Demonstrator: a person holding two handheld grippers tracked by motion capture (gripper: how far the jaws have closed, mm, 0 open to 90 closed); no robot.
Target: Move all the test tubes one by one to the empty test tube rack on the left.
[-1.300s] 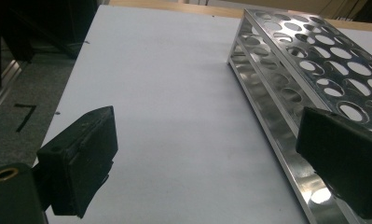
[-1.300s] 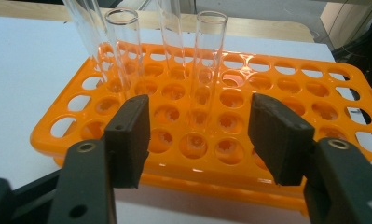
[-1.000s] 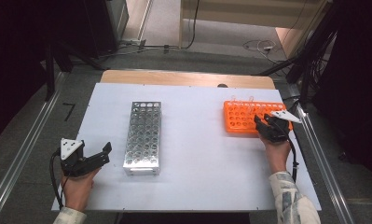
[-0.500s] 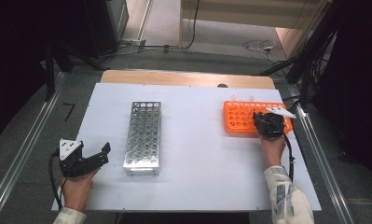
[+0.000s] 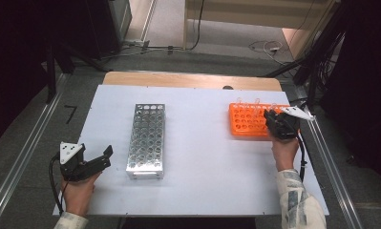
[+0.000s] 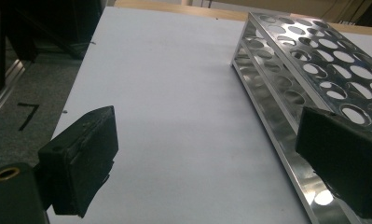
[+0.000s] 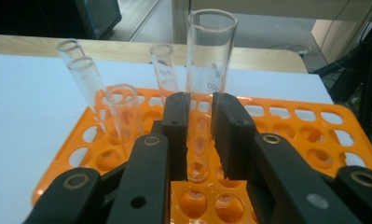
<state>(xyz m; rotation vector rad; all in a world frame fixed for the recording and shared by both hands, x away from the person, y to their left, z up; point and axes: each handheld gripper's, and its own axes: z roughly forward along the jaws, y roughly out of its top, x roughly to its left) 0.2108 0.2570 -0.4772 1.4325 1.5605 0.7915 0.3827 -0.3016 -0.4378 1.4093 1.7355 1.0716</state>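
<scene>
Table [image 5: 202, 143]: white, bears steel rack [image 5: 146, 140]
Right tool [image 7: 200, 140]: right gripper view shows it clamped on tube [image 7: 207, 84] over orange rack [image 7: 314, 135]
Left tool [image 6: 207, 172]: spread apart, nothing held

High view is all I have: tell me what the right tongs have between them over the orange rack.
Observer: The right tongs are shut on an upright clear glass test tube; its rounded bottom seems just clear of the orange rack.
Operator: Count the other tubes there.
Observer: Four other tubes stand in holes beyond the tongs.
Operator: Report the left tongs.
Observer: The left tongs are open over bare table, one jaw beside the metal rack, whose nearby holes are empty.
</scene>
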